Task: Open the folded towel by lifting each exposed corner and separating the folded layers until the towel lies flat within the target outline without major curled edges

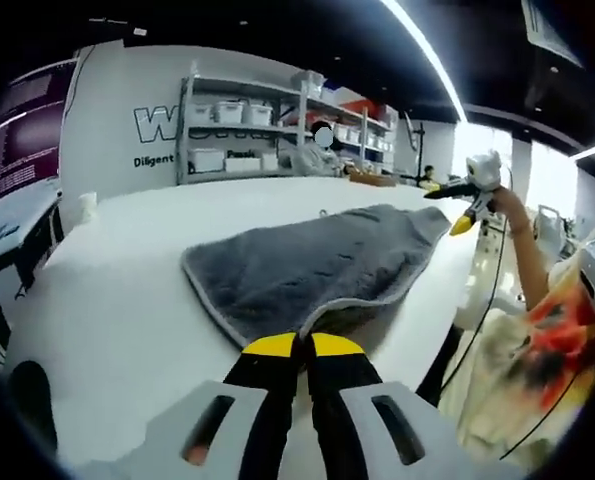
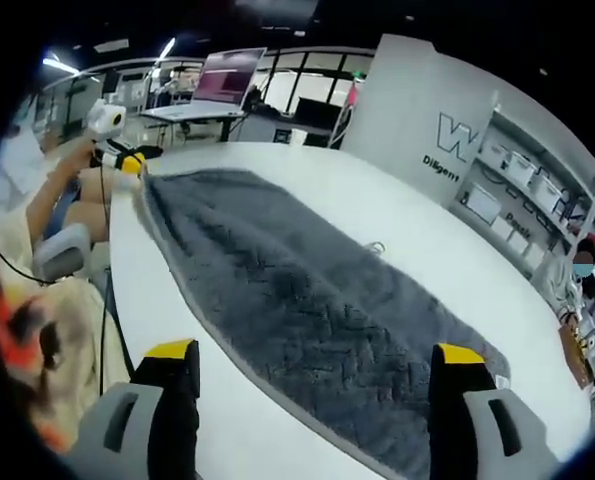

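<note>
Towel [image 1: 322, 265], grey, spread lengthwise on white table [image 1: 127, 300], light trim along edges, lying mostly flat. Left gripper [image 1: 302, 346] jaws pressed together, yellow tips pinching near towel edge, trim running in between tips. Right gripper [image 2: 315, 352] jaws spread wide, towel end [image 2: 307, 310] lying between them, no contact visible. Left gripper [image 2: 125, 160] visible in right gripper view at far towel corner. Shelving with bins [image 1: 242, 135] behind table. Laptop [image 2: 217, 85] on far desk.

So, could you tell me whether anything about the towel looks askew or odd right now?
Yes: the grey towel lies diagonally on the white table, one end near the table's edge, and its near hem is lifted where the left tool pinches it.
</note>
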Tool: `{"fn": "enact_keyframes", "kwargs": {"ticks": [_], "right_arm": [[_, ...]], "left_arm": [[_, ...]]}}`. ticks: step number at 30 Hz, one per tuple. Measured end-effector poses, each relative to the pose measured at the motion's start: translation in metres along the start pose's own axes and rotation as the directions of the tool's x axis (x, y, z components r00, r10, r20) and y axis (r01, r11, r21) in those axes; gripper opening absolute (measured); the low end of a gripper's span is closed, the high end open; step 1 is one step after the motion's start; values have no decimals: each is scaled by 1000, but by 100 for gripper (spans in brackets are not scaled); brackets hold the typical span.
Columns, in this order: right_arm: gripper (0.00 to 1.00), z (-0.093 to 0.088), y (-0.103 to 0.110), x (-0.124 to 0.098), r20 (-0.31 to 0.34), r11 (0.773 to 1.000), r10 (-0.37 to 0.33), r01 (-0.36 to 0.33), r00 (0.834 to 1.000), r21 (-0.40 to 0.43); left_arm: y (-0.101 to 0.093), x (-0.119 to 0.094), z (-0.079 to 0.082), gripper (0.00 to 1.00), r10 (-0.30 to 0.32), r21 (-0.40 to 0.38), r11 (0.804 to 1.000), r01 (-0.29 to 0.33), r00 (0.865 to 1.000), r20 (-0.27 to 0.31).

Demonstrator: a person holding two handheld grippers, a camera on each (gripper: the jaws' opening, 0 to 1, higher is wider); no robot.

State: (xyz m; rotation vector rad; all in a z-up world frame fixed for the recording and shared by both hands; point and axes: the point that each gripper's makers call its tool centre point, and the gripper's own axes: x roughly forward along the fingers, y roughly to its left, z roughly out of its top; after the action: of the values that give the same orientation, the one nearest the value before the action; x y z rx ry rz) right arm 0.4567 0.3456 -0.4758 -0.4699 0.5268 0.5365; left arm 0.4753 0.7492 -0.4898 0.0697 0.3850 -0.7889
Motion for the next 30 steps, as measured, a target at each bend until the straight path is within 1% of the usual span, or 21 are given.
{"fn": "enact_keyframes", "kwargs": {"ticks": [4,9,11,12,13,15,17,19,21,24,26,30], "right_arm": [[95,0,0,0,-2,1000,3,-3,1000,-1],[95,-1,0,1,-4,1000,6,-6,1000,-2],[95,-1,-1,1,-5,1000,6,-6,1000,-2],[95,-1,-1,1,-5,1000,6,-6,1000,-2],[95,-1,-1,1,-6,1000,7,-7,1000,-2],[95,-2,-1,2,-7,1000,10,-10,1000,-2],[95,-2,-1,3,-10,1000,11,-11,1000,-3],[95,-3,-1,3,-11,1000,12,-12,1000,-3],[95,-3,-1,3,-11,1000,12,-12,1000,-1],[95,-3,-1,3,-12,1000,12,-12,1000,-1],[95,-3,-1,3,-12,1000,12,-12,1000,0],[95,-4,1,3,-14,1000,13,-13,1000,-2]], "left_arm": [[0,-2,-2,2,-1,-18,1000,1,1000,-3],[3,-3,-13,3,15,-8,1000,-16,998,-57],[1,-3,-15,4,9,-10,1000,-9,998,-67],[0,-3,-15,7,4,-10,1000,-5,997,-72],[-1,-3,-15,13,5,-10,1000,-5,997,-73],[-1,-3,-13,20,16,0,1000,-16,997,-74],[-3,-5,-9,22,7,8,1000,-6,998,-68],[-8,-6,-3,23,-13,14,1000,14,999,-41],[-13,-9,6,27,-26,6,1000,26,1000,-3],[-18,-14,15,39,-29,2,1000,29,999,24],[-22,-14,18,48,-35,9,999,35,999,32],[-33,-10,16,63,-66,23,998,66,998,11]]}}
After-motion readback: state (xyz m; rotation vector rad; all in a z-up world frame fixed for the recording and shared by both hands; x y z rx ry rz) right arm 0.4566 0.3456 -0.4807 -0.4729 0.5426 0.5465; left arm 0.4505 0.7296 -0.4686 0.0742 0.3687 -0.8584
